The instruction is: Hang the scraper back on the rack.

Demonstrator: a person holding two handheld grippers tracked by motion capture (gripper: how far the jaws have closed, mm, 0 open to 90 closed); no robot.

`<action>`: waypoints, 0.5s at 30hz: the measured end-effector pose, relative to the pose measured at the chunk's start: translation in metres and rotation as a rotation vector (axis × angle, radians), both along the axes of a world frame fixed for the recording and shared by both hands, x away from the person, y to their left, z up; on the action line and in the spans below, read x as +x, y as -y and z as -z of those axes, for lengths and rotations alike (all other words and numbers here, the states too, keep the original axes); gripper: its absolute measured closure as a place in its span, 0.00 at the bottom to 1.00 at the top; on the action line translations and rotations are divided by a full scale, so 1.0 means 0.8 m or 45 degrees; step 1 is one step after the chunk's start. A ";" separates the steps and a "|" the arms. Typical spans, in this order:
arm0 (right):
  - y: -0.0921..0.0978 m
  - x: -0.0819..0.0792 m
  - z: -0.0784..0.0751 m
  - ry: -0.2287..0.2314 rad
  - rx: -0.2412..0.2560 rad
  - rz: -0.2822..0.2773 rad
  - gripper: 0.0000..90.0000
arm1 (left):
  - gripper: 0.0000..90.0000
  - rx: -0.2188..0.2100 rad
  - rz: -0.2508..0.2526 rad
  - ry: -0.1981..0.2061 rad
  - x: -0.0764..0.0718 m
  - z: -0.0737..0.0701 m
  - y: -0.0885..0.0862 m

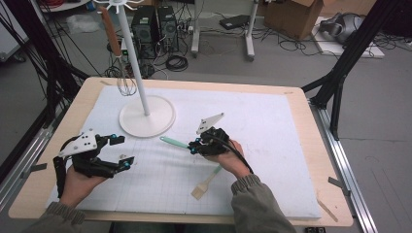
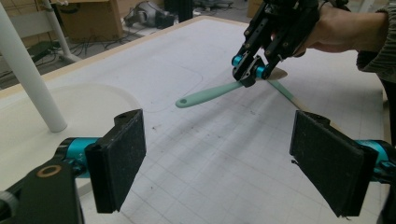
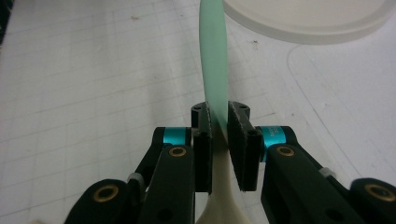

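The right gripper has its jaws pressed onto the mint handle of a spatula, near where the handle meets the pale blade. In the right gripper view the handle runs straight out between the pads towards the stand's base, and seems to lift slightly off the mat. The hold looks centred; it should stay firm but level, so the blade does not swing as the tool rises. The handle's end has a hole, which would probably go on a hook of the stand, where a whisk already hangs.

The left gripper rests spread wide and empty over the mat on the desk. A brush lies just beside the right hand; the lift should clear it.
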State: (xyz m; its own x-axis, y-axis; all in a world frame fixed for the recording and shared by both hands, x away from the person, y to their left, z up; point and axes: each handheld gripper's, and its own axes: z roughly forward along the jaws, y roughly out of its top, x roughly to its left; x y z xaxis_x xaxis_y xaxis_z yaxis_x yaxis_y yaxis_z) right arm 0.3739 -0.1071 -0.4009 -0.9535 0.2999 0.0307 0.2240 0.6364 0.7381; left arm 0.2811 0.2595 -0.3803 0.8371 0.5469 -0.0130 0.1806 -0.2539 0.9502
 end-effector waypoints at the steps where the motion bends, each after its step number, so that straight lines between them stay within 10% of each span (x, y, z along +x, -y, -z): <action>1: 0.001 -0.002 -0.003 0.005 0.003 -0.006 0.90 | 0.21 0.000 0.002 0.001 0.000 0.000 0.001; 15: 0.014 -0.042 -0.032 0.060 0.080 -0.094 0.90 | 0.23 0.000 0.042 0.000 -0.002 -0.003 0.010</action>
State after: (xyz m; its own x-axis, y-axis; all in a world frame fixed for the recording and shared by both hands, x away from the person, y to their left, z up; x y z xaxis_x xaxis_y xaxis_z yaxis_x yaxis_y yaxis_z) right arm 0.3407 -0.1187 -0.3754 -0.9738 0.2273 0.0019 0.1421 0.6020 0.7857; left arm 0.2797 0.2512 -0.3781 0.8548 0.5188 -0.0130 0.1722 -0.2599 0.9502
